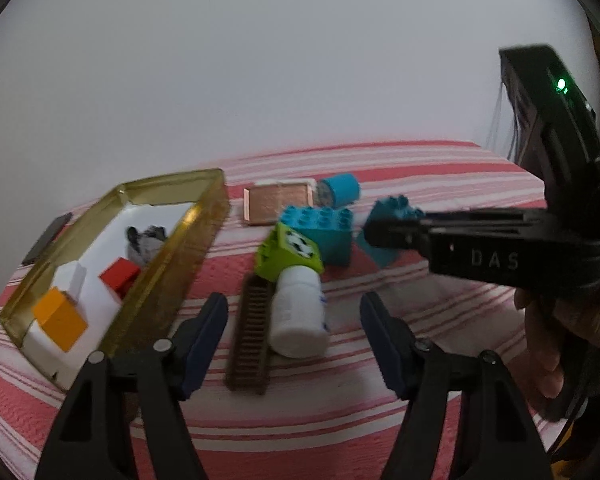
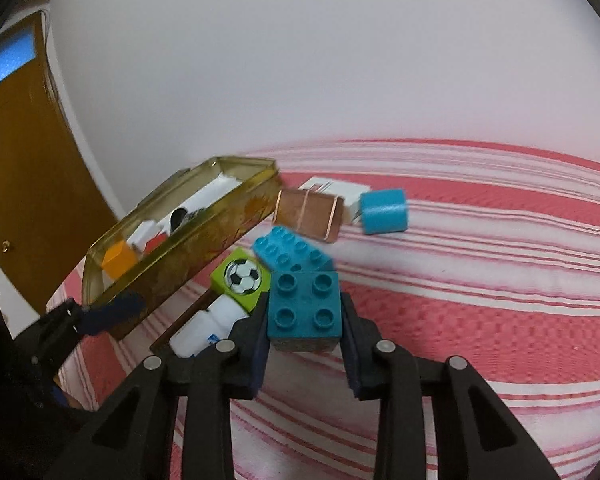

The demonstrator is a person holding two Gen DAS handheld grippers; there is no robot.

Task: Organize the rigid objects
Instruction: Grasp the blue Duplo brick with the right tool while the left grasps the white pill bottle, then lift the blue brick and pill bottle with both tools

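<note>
Right gripper [image 2: 304,316] clamped on teal brick [image 2: 305,305], left gripper [image 1: 294,320] spread wide around white bottle [image 1: 298,316].

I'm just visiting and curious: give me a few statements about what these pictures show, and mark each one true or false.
1. The right gripper is clamped on a teal four-stud brick. True.
2. The left gripper holds the white bottle. False: its jaws stand open on either side of the bottle, not touching it.
3. An orange block lies inside the yellow tray. True.
4. The soccer-ball block is red. False: it is lime green.
</note>
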